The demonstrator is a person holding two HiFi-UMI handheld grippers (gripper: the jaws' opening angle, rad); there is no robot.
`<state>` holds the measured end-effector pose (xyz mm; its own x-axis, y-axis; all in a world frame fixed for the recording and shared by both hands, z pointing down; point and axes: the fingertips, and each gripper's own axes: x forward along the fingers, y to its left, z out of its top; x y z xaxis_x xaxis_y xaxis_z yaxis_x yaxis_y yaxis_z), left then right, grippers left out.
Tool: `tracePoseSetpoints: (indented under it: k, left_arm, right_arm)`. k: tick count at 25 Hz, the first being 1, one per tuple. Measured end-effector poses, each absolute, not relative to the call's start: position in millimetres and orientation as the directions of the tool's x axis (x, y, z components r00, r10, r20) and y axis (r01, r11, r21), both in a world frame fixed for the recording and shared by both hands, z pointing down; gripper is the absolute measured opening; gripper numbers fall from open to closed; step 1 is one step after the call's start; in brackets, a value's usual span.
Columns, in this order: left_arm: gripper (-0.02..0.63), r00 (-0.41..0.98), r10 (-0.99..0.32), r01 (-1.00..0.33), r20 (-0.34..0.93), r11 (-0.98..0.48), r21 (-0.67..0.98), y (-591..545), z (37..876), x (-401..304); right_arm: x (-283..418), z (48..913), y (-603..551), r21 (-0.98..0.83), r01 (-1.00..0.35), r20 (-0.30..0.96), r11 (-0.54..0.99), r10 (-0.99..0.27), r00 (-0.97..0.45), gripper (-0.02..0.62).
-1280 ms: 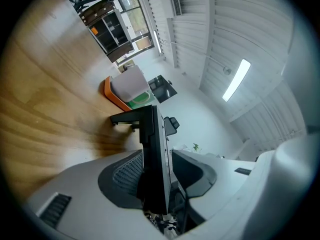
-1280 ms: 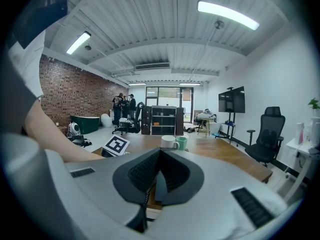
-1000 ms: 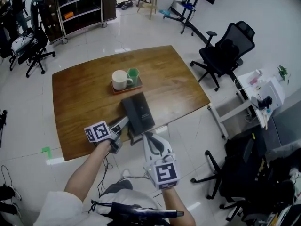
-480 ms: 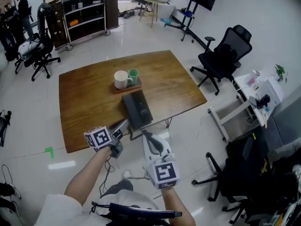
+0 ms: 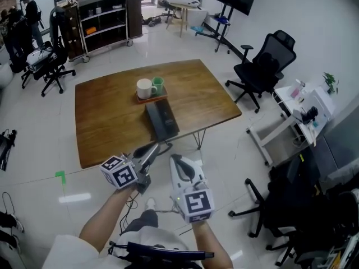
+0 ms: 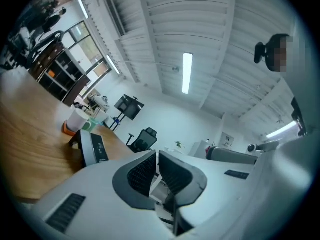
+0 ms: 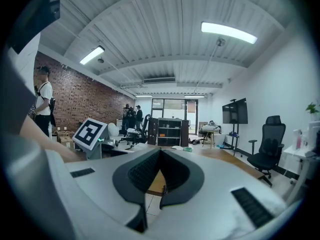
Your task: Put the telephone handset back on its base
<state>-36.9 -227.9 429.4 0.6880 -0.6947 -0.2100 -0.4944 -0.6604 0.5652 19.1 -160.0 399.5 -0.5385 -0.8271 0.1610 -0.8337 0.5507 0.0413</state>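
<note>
While only the head view takes in the whole desk (image 5: 106,122), with one black telephone (image 5: 161,121) toward the person's edge, just before one tray (image 5: 152,100) bearing one white mug (image 5: 145,88) and one green cup (image 5: 159,84), the gripper views settle the fingers. Those of the left gripper (image 5: 156,147) have just been closing and meet on nothing; those of the right gripper (image 5: 175,159) are closed, empty too.
</note>
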Motion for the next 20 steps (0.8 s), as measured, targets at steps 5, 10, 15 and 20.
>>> tracePoseSetpoints:
  k: [5, 10, 15, 20]
  left_arm:
    - [0.0, 0.711, -0.663, -0.551, -0.235, -0.733, 0.4, -166, 392, -16]
    - [0.0, 0.712, -0.657, -0.586, -0.249, -0.751, 0.306, -112, 369, -7]
    - [0.0, 0.704, -0.665, -0.618, -0.25, -0.747, 0.246, -63, 361, -1]
    - [0.0, 0.703, -0.664, -0.649, -0.255, -0.745, 0.152, -15, 348, 6]
  right_arm:
    - [22, 393, -120, 0.022, -0.827, 0.133, 0.562, -0.821, -0.555, 0.005]
    - [22, 385, -81, 0.027, -0.817, 0.097, 0.576, -0.815, -0.571, 0.005]
    - [26, 384, -39, 0.032, -0.815, 0.073, 0.578, -0.815, -0.575, 0.005]
    - [31, 379, 1, 0.034, -0.831, 0.056, 0.555, -0.831, -0.553, 0.005]
